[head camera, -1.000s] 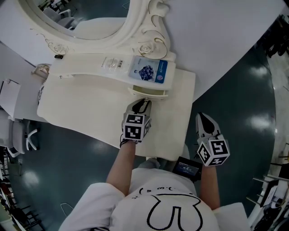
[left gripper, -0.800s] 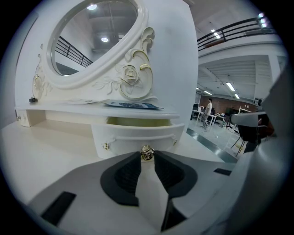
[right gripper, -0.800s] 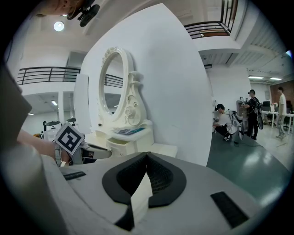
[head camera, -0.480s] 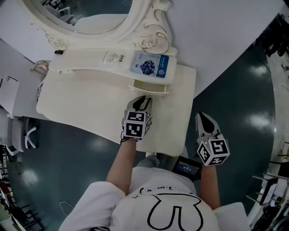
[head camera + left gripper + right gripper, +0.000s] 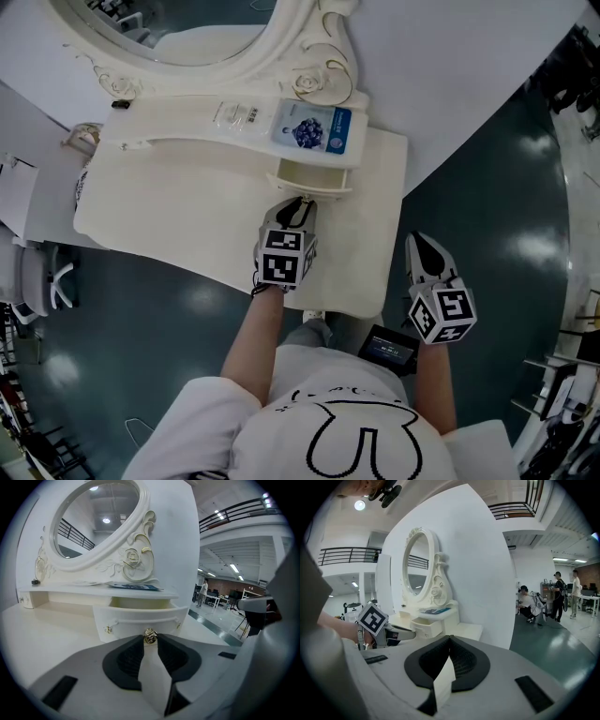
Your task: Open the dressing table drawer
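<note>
The white dressing table (image 5: 187, 225) carries a small curved drawer (image 5: 314, 178) under its shelf, pulled partly out so its pale inside shows. In the left gripper view the drawer front (image 5: 140, 619) is straight ahead with a gold knob (image 5: 149, 637) at its middle. My left gripper (image 5: 301, 208) (image 5: 150, 640) is shut on that knob, the knob pinched at the tips of the black pads. My right gripper (image 5: 419, 247) (image 5: 449, 640) hangs to the right of the table over the dark floor, shut with nothing in it.
An oval mirror (image 5: 187, 37) in an ornate white frame stands behind the shelf. A blue packet (image 5: 314, 129) and a clear packet (image 5: 234, 115) lie on the shelf. A white chair (image 5: 42, 281) is at the left. People stand far off (image 5: 558, 597).
The drawer shows a little more of its inside than a second ago, with the left gripper still on the knob. The right gripper has not moved.
</note>
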`<state>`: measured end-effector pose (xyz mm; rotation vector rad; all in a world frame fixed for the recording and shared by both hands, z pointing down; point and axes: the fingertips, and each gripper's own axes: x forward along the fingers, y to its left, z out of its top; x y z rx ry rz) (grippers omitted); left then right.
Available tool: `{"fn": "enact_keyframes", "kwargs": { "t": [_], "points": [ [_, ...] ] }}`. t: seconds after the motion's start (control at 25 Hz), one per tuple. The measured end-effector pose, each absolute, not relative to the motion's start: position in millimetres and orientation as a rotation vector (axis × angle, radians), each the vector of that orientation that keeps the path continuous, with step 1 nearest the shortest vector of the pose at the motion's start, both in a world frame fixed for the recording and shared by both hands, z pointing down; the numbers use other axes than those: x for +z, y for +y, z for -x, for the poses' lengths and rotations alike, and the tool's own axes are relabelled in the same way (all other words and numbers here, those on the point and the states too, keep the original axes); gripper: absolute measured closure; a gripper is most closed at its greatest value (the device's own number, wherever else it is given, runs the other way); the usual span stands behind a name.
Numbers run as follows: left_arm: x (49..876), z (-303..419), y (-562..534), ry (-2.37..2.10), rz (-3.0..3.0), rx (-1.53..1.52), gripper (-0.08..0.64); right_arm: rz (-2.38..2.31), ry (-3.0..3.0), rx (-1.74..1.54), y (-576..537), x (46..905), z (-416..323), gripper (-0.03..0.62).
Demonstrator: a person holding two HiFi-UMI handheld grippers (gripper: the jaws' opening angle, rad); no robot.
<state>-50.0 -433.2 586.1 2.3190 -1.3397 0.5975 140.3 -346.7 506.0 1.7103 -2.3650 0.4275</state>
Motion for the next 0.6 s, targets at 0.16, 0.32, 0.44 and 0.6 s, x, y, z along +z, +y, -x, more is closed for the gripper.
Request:
{"fn": "enact_keyframes", "kwargs": {
  "t": [0.16,0.32,0.44,0.6],
  "points": [
    [586.9,52.1,-429.3,-1.335,-2.312,0.596,0.439,-1.708,-2.365,0.427,-343.9,507.4,-136.1,0.578],
    [586.5,54.4,-425.7,-1.342,-2.308,0.599,0.439,-1.706,-2.366,0.424,-342.6,506.7,-132.7,0.578],
    [586.4,54.6,-423.6,-1.337,-2.313,0.598,0.439,-1.706,-2.366,0.420,-342.2,506.4,-130.1,0.578],
    [587.3,55.7,-421.8,-1.321,-2.320,0.602,0.439,-1.701,-2.368,0.415,-342.3,506.5,-125.2,0.578]
  ]
}}
